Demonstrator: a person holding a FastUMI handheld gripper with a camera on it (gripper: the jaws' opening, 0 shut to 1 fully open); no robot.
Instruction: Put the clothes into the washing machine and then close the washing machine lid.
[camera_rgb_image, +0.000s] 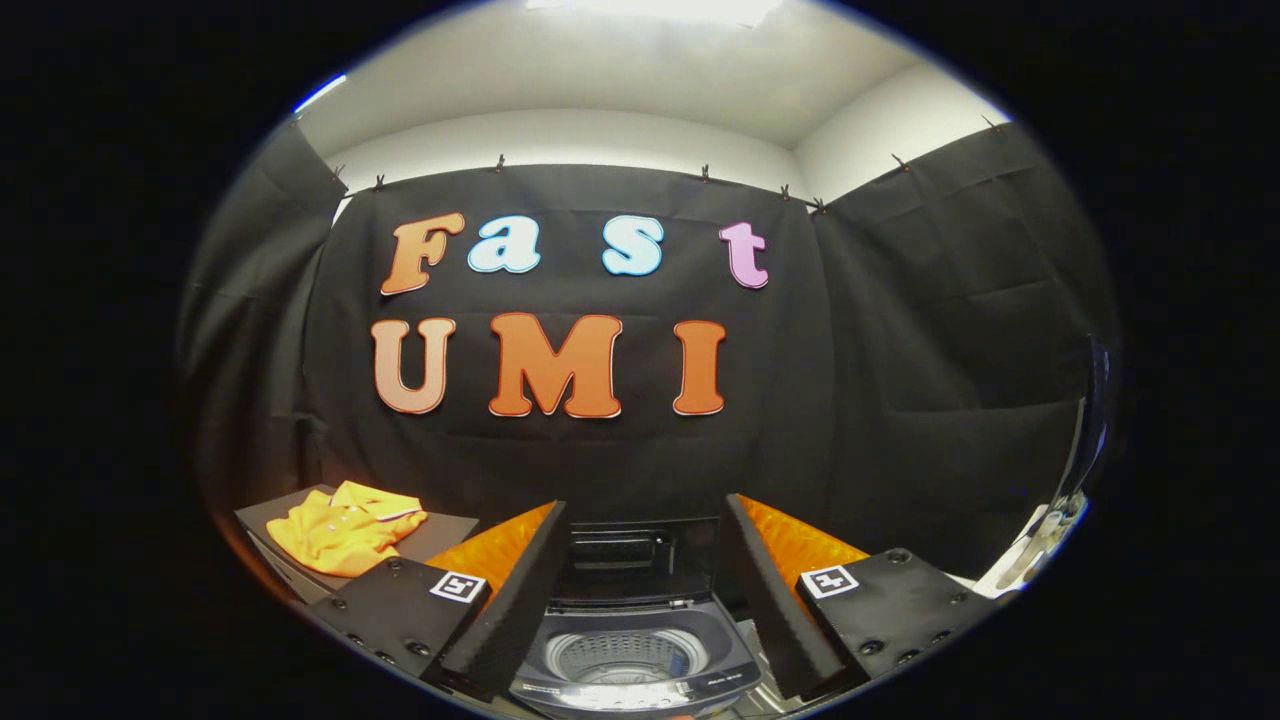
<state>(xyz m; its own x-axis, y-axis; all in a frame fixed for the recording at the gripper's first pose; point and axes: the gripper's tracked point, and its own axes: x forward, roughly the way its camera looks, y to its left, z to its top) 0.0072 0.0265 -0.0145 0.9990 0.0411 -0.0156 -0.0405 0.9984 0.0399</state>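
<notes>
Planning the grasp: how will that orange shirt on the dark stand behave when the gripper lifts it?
The orange shirt lies crumpled with soft folds, so it will likely droop and trail. It looks light. The open gripper should probably pinch a bunched fold.

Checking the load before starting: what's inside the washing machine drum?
The drum, seen between the open jaws, shows bare perforated metal; its bottom is hidden. The orange shirt lies outside.

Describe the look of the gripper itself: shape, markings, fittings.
The gripper has two flat, wedge-shaped fingers standing wide apart, with finely textured inner faces. Each sits on a dark plate fixed with round screws. Each plate carries a square black-and-white marker. Behind each finger an orange ribbed part shows. No cables are visible. The washing machine lies open between the fingers.
</notes>
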